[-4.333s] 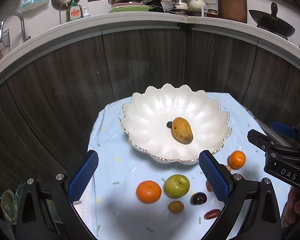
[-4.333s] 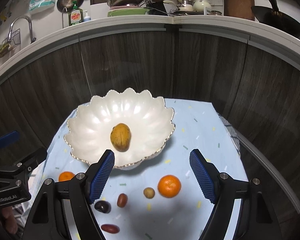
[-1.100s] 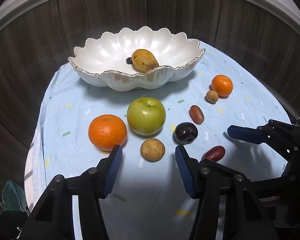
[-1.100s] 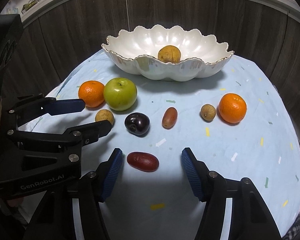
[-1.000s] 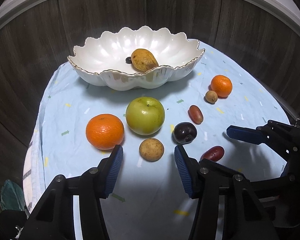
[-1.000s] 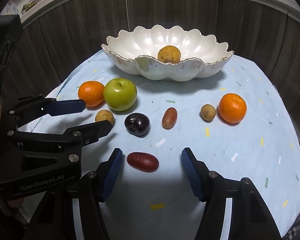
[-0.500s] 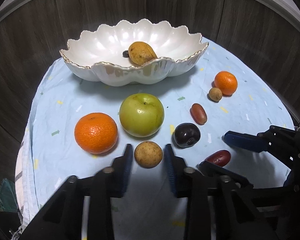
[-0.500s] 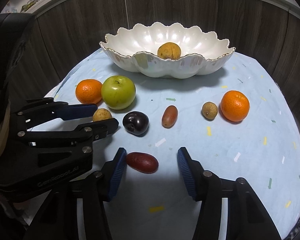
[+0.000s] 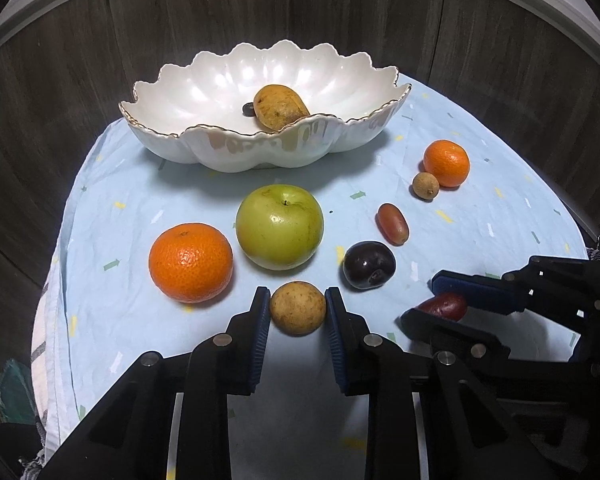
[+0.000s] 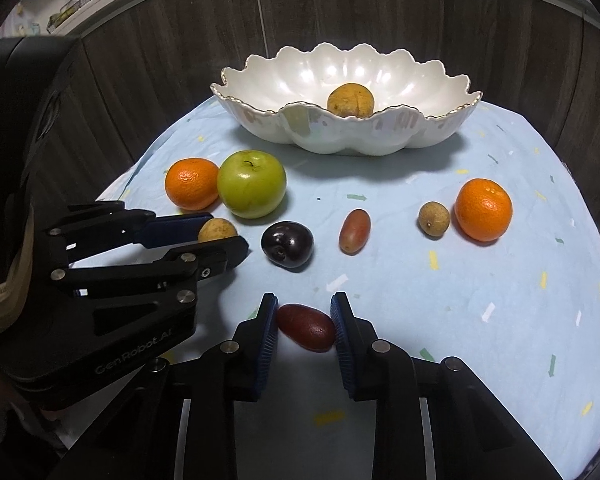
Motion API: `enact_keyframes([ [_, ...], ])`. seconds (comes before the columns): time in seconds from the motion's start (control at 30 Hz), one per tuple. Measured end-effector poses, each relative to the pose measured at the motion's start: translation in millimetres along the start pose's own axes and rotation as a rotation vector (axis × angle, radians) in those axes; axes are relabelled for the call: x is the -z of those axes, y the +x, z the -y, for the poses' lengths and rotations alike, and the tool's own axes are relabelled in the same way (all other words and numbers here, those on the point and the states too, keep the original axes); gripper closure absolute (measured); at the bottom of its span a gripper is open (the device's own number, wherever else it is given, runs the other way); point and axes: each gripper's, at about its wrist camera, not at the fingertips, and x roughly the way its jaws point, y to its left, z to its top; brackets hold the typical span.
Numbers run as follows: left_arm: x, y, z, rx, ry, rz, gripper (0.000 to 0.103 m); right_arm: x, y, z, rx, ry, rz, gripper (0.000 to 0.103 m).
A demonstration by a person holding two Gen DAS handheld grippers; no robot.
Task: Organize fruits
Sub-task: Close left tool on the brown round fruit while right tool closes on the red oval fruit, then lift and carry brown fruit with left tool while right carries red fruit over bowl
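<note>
My left gripper [image 9: 298, 300] is shut on a small round brown fruit [image 9: 298, 309] that rests on the pale blue cloth [image 9: 112, 312]. The jaws of my right gripper [image 10: 305, 305] are closing, and both pads touch the dark red oblong fruit [image 10: 306, 327] lying between them on the cloth. Behind stands a white scalloped bowl [image 9: 260, 148] with a yellow-brown fruit [image 9: 280, 106] and a small dark fruit [image 9: 248, 109] in it. Each gripper shows in the other's view: the right gripper [image 9: 422, 300] at the right, the left gripper [image 10: 220, 236] at the left.
Loose on the cloth lie a green apple [image 9: 280, 226], an orange [image 9: 191, 262] to its left, a dark plum [image 9: 369, 265], a reddish oblong fruit [image 9: 393, 224], a small brown fruit [image 9: 425, 185] and a second orange [image 9: 446, 163]. Dark wood panels [image 9: 60, 80] ring the table.
Both grippers came down from above the table to the cloth. The left pair of jaws shut on the small brown fruit. The right pair narrowed onto the dark red fruit.
</note>
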Motion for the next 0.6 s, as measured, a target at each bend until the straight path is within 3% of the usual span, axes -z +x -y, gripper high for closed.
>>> enact_keyframes([
  [0.6, 0, -22, 1, -0.008, -0.018, 0.033, 0.076, -4, -19, 5, 0.012, 0.013, 0.043, 0.074],
])
